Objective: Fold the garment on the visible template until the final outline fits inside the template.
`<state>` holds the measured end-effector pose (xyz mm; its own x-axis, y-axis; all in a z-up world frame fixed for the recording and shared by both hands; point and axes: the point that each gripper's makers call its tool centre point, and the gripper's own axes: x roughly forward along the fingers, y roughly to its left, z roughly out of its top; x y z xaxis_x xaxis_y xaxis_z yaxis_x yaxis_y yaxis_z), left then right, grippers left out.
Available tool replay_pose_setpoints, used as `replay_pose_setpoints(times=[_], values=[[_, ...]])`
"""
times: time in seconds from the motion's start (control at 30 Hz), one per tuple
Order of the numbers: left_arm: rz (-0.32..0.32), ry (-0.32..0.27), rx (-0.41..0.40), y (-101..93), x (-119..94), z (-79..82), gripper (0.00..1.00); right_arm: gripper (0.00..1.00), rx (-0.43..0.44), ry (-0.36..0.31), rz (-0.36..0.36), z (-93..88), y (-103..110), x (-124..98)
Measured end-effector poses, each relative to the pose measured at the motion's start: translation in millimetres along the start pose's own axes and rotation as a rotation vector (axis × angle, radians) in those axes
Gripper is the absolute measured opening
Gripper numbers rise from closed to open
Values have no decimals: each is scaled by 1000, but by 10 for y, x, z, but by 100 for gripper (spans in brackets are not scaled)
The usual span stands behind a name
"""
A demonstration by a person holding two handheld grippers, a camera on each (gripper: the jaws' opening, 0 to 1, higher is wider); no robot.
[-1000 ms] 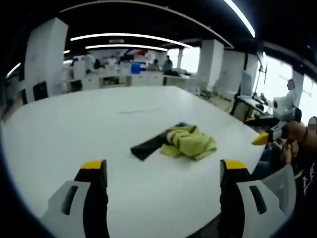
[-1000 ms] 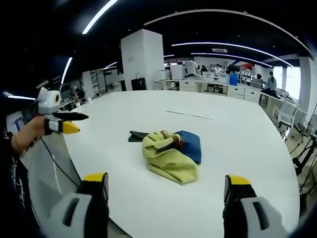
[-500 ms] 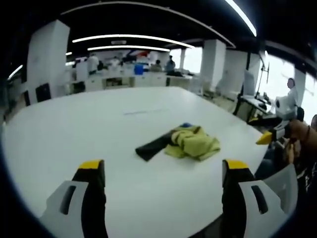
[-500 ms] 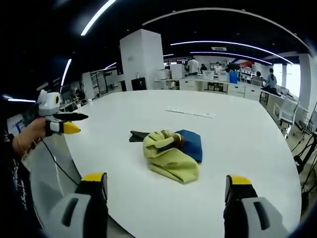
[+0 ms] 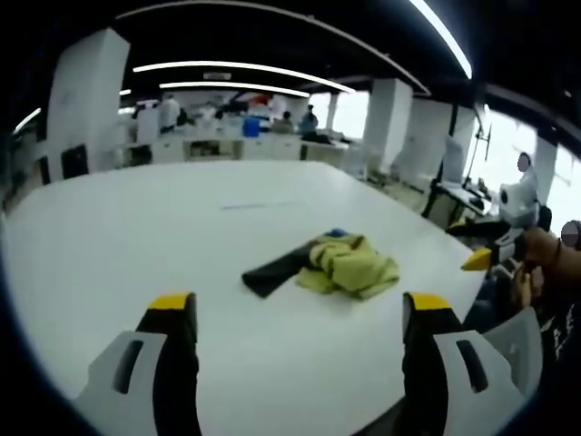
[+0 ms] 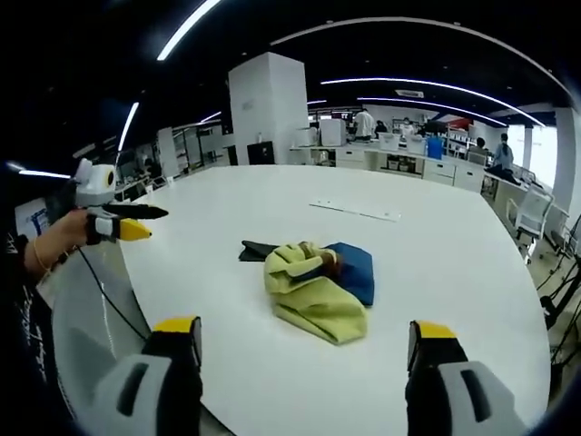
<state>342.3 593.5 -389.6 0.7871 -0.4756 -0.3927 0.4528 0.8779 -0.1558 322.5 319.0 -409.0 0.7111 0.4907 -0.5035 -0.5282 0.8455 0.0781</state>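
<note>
Left gripper view: the left claw (image 5: 300,313) stands wide and holds nothing, above the near edge of the table (image 5: 136,227). The right claw (image 6: 304,341) is wide and empty too. The garment (image 6: 313,286) lies crumpled in a heap on the table, beyond both claws and well apart from them. A pale strip (image 6: 354,211) lies farther behind the garment; I cannot tell if it marks the template. To start well, I think each claw should take one free edge and spread the heap flat before any fold.

One crumpled garment (image 6: 318,286) lies mid-frame on one big white table (image 6: 436,263), with two grippers, left (image 5: 300,313) and right (image 6: 304,341), low in frame.
</note>
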Motion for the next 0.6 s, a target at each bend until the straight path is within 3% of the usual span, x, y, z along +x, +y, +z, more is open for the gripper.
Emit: replay_pose_setpoints(times=[0.3, 0.6], values=[[-4, 4, 22, 60, 208, -10, 82, 82, -1, -26, 27, 121, -101, 160], [-73, -10, 17, 56, 551, 23, 69, 64, -29, -14, 54, 127, -177, 469]])
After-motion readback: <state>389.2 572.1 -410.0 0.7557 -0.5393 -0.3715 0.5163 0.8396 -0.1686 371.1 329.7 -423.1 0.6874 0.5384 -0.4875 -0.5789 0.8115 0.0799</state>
